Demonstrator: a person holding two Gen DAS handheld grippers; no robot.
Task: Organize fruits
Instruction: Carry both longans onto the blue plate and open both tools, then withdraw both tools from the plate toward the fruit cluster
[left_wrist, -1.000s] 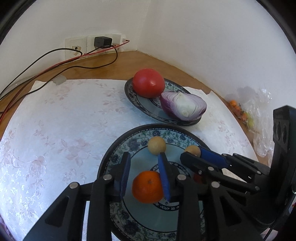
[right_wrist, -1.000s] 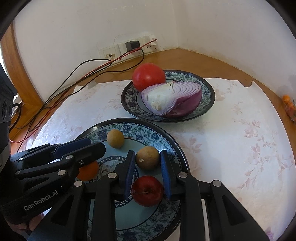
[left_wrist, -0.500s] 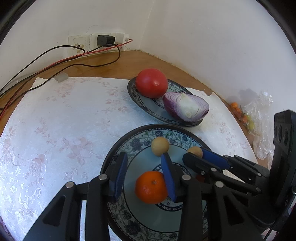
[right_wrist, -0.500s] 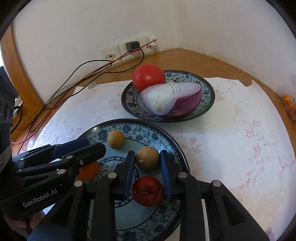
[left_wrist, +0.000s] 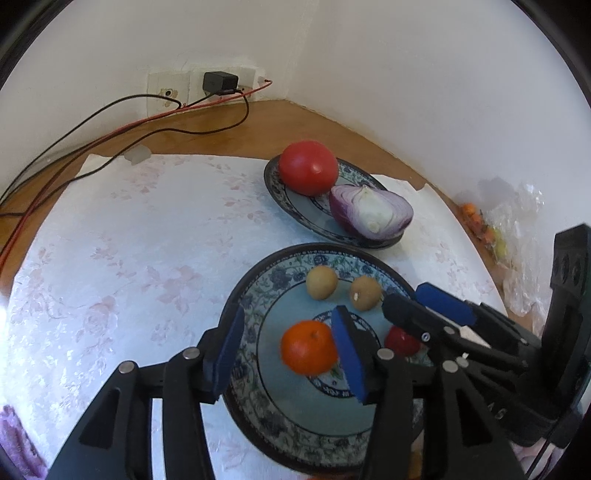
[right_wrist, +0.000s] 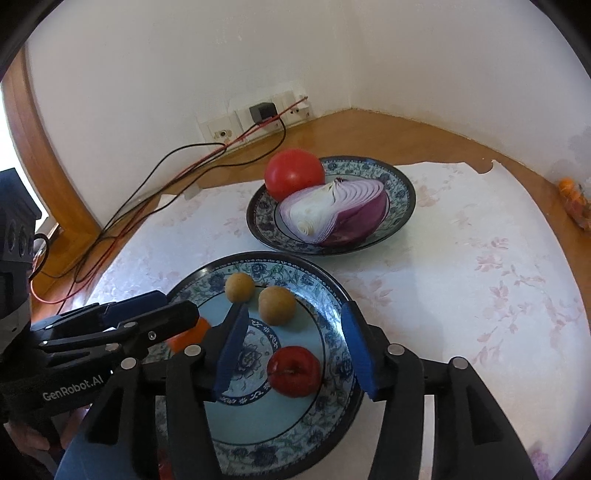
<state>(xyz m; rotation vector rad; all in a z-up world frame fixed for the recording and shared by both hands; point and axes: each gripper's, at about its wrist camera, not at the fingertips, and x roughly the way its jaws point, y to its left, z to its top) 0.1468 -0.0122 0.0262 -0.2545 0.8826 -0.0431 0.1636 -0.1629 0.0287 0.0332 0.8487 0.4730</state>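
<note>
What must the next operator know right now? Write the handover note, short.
Left gripper: open, jaws astride the orange, not clamping it.
Right gripper: open, astride the red fruit.
Near plate: orange, red fruit and two brown fruits, all resting on it.
Far plate: tomato and onion half.
Done: the fruits are gathered on the near plate.
Left: probably just back both grippers out without nudging anything.

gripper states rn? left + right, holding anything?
Left gripper: open, holding nothing; the orange sits between its fingers on the near plate.
Right gripper: open, holding nothing; the small red fruit lies between its fingers.
</note>
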